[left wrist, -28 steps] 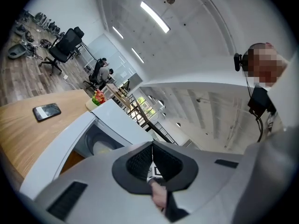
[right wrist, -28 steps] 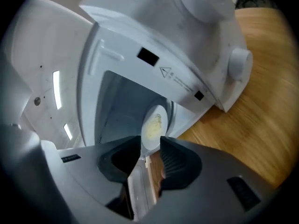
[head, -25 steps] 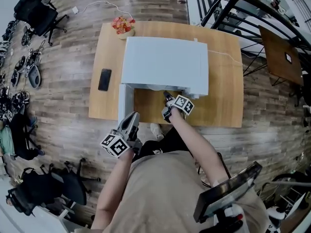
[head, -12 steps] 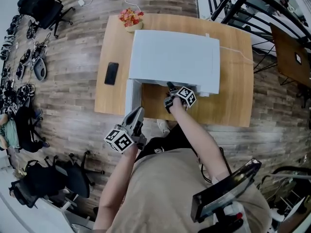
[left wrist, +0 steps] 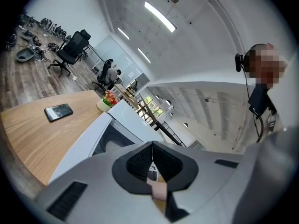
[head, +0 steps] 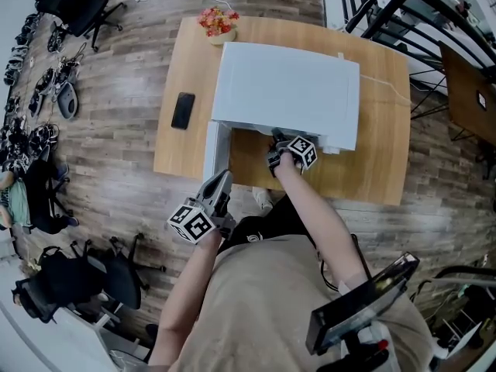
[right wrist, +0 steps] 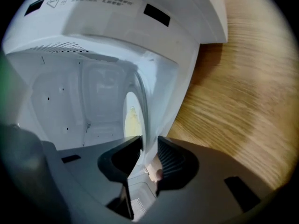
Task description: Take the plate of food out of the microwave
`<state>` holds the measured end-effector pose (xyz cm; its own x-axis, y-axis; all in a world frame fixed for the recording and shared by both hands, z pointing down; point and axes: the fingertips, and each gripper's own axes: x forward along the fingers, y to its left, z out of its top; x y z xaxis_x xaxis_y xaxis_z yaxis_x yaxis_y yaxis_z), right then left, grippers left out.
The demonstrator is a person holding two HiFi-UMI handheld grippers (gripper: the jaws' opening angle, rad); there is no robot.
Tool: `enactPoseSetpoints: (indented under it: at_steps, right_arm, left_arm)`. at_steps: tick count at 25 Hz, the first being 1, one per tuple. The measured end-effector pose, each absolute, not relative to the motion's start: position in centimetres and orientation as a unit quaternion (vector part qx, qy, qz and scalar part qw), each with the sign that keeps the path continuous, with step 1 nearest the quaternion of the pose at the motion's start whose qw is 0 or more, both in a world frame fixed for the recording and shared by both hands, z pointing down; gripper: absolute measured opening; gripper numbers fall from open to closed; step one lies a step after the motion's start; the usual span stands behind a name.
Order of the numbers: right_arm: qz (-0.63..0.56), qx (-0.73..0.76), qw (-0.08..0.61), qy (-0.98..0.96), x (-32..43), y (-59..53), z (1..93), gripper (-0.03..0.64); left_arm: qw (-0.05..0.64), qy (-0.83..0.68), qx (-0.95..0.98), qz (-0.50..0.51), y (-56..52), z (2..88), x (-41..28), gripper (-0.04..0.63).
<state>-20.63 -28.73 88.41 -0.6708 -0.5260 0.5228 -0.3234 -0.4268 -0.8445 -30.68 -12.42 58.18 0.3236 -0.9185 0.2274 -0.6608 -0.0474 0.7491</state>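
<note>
A white microwave [head: 287, 91] stands on the wooden table [head: 372, 161] with its door [head: 211, 157] swung open to the left. In the right gripper view a white plate [right wrist: 142, 120] with yellow food [right wrist: 132, 118] sits inside the cavity. My right gripper [head: 277, 139] reaches into the opening. Its jaws [right wrist: 148, 155] have just been closing and now pinch the plate's near rim. My left gripper [head: 221, 183] hangs shut and empty in front of the door's outer edge, off the table. The head view does not show the plate.
A black phone [head: 184, 110] lies on the table left of the microwave, and a small pot of flowers [head: 218, 22] stands at the back left corner. Office chairs and gear line the wooden floor at the left. Black railings stand behind the table at the right.
The right gripper has stayed at the microwave's mouth, and its marker cube has turned a little. The left gripper remains by the open door.
</note>
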Motion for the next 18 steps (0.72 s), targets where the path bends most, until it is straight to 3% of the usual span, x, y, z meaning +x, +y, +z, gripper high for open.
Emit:
enactPoseSetpoints:
  at_steps: [6,7,18]
  right_arm:
    - [-0.756,-0.368,0.078,0.535,-20.5,-28.6,87.7,0.090]
    - [-0.756,-0.363,0.080,0.538,-20.4,-28.6,87.4,0.034]
    - [-0.759,-0.313,0.042,0.569,-18.1,-25.3,83.9,0.020]
  left_arm:
    - [0.406,-0.559,0.705,-0.159,-11.7,58.3,-30.5,0.005]
    - [0.405,-0.559,0.705,-0.160,-11.7,58.3,-30.4,0.005]
    - [0.395,-0.561,0.708,-0.170,-11.3,57.3,-29.8,0.005]
